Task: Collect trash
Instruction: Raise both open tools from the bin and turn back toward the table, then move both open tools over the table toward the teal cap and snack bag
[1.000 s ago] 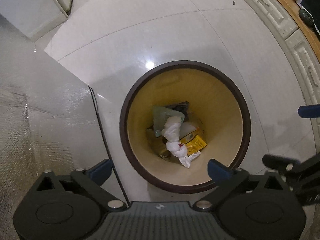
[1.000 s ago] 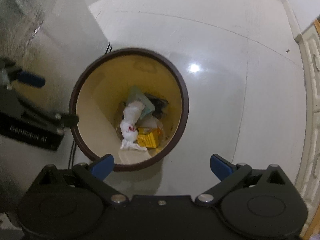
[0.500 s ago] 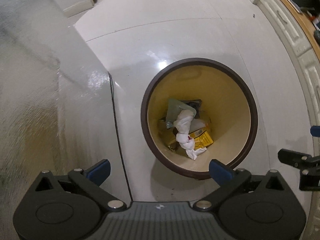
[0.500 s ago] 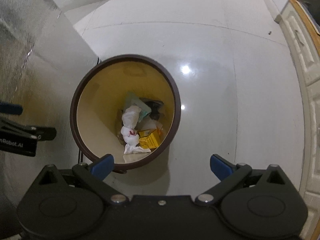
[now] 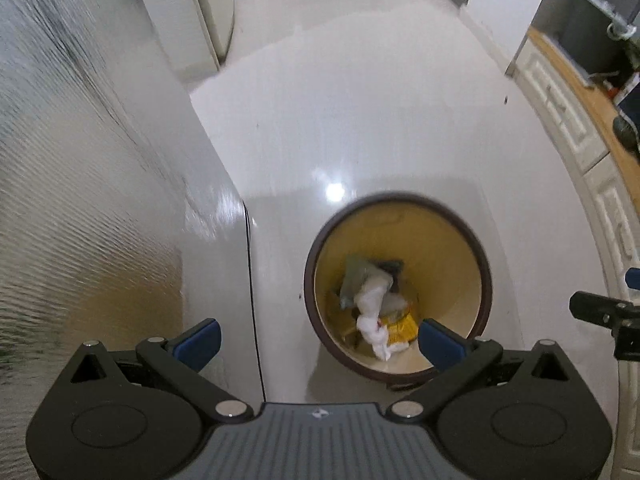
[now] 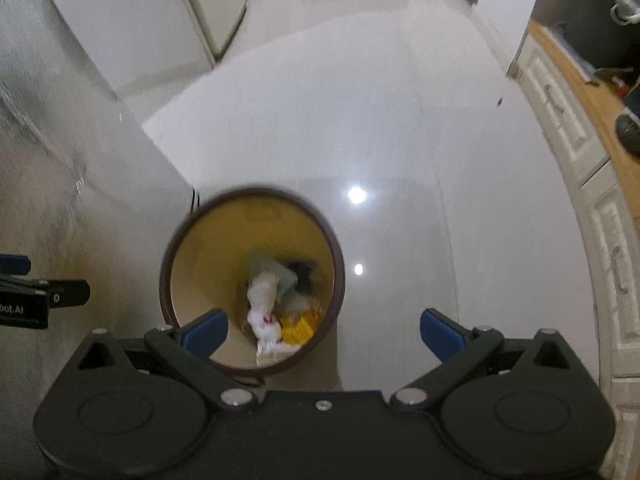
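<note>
Bin [image 5: 460, 240]: dark brown rim, tan-yellow inside. Inside it: white crumpled tissue [image 5: 370, 300] with a red spot, yellow packet [image 5: 400, 325]. Floor [image 5: 360, 120]: glossy white. Hand-held gripper fingertips [image 5: 198, 338]: blue on black arms.

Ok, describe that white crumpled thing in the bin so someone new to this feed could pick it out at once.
On the glossy white floor stands a round bin with a dark brown rim and a yellow inside, beside a silver textured panel. At its bottom, on top of the heap, lies a twisted wad of white tissue. It alone is white with a small red spot, beside a yellow packet.
</note>
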{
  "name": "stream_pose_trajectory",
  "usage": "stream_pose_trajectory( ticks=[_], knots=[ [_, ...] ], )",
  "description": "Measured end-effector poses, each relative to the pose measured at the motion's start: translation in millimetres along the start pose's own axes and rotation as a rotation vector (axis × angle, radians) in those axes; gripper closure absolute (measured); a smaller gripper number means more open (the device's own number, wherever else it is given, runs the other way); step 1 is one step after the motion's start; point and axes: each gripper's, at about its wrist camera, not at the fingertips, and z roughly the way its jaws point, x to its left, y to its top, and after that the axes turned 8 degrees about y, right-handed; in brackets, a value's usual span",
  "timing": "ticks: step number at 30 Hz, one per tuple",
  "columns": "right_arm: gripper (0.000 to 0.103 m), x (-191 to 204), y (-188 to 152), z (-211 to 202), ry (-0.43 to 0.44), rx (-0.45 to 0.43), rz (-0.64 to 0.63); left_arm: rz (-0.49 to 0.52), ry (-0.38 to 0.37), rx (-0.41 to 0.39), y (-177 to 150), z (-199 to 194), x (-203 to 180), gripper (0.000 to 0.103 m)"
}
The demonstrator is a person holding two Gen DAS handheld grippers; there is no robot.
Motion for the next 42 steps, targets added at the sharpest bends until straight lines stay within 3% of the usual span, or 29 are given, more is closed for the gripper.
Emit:
stream_pose_trajectory(
  ticks=[20, 42],
  knots=[
    [0.000, 36.7, -0.2, -145.4, 0.007, -0.351, -0.070, -0.078, 0.019, -0.371, -17.3, -165.2, 17.7, 0.000],
    [0.000, 86.1, -16.9, -286.7, 0.096, -0.691, -0.156, -0.169, 0.031, -0.688, -65.0, -317.7, 52.0, 0.000]
  ],
)
